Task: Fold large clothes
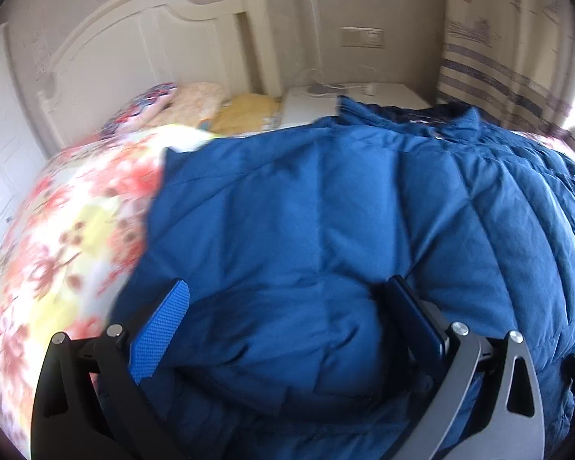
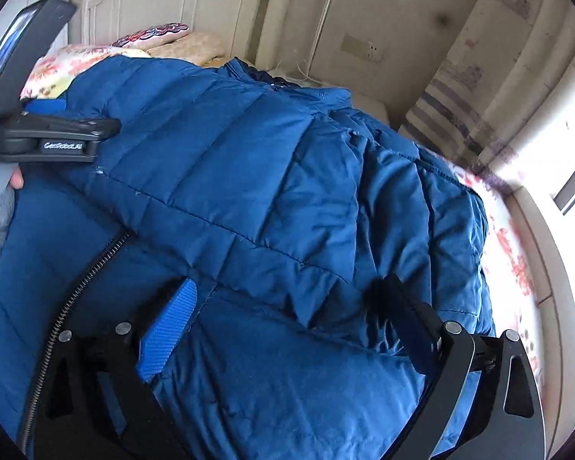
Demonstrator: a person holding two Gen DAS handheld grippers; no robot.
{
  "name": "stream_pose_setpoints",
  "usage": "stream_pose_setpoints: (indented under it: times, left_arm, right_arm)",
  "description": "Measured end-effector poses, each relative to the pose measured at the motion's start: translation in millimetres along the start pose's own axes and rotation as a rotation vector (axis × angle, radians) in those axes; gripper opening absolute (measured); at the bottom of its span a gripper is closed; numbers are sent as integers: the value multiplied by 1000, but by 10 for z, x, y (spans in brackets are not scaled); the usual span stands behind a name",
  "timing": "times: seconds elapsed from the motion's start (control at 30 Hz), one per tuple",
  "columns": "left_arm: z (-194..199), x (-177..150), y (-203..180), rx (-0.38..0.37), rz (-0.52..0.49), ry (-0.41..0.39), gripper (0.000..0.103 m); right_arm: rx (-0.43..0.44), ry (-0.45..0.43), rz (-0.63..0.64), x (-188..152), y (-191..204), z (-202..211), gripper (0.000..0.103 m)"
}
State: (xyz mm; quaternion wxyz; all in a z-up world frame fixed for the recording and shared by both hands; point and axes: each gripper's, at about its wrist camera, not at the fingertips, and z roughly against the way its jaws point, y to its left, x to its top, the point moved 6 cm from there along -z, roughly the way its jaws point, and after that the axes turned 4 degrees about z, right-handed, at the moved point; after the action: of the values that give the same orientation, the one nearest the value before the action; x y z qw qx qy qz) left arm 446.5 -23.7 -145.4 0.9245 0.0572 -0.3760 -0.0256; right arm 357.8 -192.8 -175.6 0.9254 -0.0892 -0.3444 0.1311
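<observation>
We have the blue jacket (image 1: 326, 211) lying across the bed (image 1: 57, 230), collar toward the headboard (image 1: 134, 38). It looks partly folded; zipper (image 2: 80, 291) edge still exposed, so more folds are left. Left gripper (image 1: 287, 306) and right gripper (image 2: 287, 306) both spread apart, fabric bulging between the fingers, not clamped. Free bed on both sides of the jacket.

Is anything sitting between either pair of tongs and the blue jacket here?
Nothing visible does. The left tongs and right tongs both stand open right over the blue puffer jacket, padded fabric bulging between the fingers. The jacket lies on the floral bedspread with nothing on top.
</observation>
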Motion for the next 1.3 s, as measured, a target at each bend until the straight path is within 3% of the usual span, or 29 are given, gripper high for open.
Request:
stream_pose_setpoints:
  times: [0.07, 0.2, 0.33, 0.5, 0.6, 0.67, 0.7, 0.73, 0.83, 0.9, 0.97, 1.07, 1.17, 1.3]
  left_arm:
    - [265, -60, -8, -44, 18, -36, 101]
    - [681, -341, -218, -123, -50, -42, 101]
    - [534, -763, -444, -85, -167, 72, 101]
    - [608, -743, -160, -95, -86, 83, 101]
    - [684, -839, 266, -26, -41, 54, 101]
    - [632, -970, 613, -22, 42, 102, 101]
    - [628, -1027, 816, -70, 129, 132, 101]
    - [637, -1043, 932, -85, 172, 134, 101]
    - [669, -1153, 1246, -22, 231, 144, 99]
    - [888, -1213, 1310, -41, 241, 81, 99]
    - [1081, -1288, 1239, -52, 197, 45, 100]
    - [1322, -1471, 1010, -71, 61, 6, 101]
    - [1241, -1700, 821, -8, -91, 66, 101]
    - [1302, -1692, 833, 16, -99, 76, 101]
  right_arm:
    - [22, -38, 5, -34, 55, 212, 93]
    - [50, -46, 44, -169, 204, 403, 93]
    - [108, 25, 45, -332, 293, 269, 93]
    - [95, 31, -17, -403, 87, 412, 93]
    - [46, 55, -84, -660, -233, 417, 94]
    - [112, 57, -176, -870, -422, 388, 95]
    - [131, 52, -199, -916, -482, 394, 95]
    - [135, 54, -205, -934, -504, 409, 95]
    - [59, 46, -178, -906, -462, 579, 95]
    - [112, -21, -145, -886, -290, 821, 95]
    - [153, -59, -52, -920, -5, 1039, 95]
    - [167, -28, 100, -1146, 383, 1069, 96]
    - [176, -33, 64, -1266, 407, 1038, 96]
    - [137, -11, 20, -1303, 253, 1176, 96]
